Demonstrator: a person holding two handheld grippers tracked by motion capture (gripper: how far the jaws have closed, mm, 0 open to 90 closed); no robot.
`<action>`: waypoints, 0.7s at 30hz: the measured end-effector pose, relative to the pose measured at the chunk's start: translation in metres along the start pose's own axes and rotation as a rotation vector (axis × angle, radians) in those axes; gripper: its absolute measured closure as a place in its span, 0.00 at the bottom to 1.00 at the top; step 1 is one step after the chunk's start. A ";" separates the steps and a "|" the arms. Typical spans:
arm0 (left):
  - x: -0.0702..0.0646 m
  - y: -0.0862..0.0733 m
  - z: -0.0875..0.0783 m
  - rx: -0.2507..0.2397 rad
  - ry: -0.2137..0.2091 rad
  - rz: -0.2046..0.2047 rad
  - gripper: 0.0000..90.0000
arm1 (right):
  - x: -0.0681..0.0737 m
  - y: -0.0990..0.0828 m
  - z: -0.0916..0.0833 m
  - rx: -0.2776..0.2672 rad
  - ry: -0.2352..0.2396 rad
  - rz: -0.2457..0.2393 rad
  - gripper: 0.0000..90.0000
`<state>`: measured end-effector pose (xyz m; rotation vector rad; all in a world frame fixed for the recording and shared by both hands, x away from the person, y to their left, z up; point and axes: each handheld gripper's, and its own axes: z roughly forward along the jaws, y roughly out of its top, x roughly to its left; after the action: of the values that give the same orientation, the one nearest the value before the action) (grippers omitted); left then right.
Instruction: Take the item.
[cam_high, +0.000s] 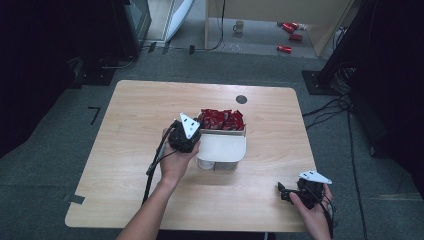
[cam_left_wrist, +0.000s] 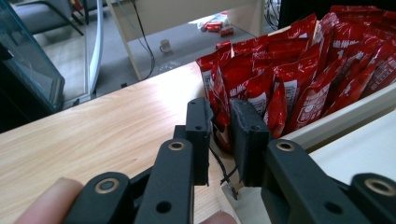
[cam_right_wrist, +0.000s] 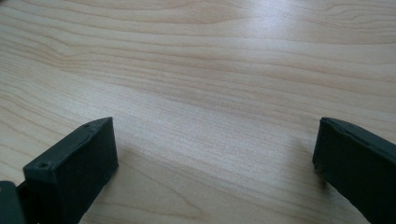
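At the tray's (cam_left_wrist: 327, 126) near corner, the left gripper (cam_left_wrist: 223, 122) pinches a packet (cam_left_wrist: 223, 105): light, crinkly, slippery, best held by its edge. Right gripper (cam_right_wrist: 215, 154) gapes, empty.

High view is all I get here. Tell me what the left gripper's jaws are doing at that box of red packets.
Observer: In the left gripper view, the left gripper has its jaws nearly together, and they pinch the end red packet of the row, just above the box wall.
Operator: Now report the right gripper's jaws.
Observer: In the right gripper view, the right gripper has its jaws wide apart over bare table, with nothing between them.
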<state>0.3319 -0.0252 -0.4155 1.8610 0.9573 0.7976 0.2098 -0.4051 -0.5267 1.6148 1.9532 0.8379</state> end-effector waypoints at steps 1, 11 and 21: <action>-0.001 0.000 0.000 -0.001 0.005 0.008 0.95 | 0.000 0.000 0.000 0.000 0.000 0.000 0.00; 0.010 0.008 -0.014 -0.106 -0.062 -0.056 1.00 | 0.000 0.000 0.000 0.002 0.001 0.003 0.00; 0.028 0.021 -0.035 -0.249 -0.095 -0.145 1.00 | 0.000 0.000 0.000 0.002 0.001 0.002 0.00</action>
<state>0.3235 0.0065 -0.3781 1.5815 0.8794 0.6999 0.2096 -0.4049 -0.5266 1.6181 1.9540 0.8381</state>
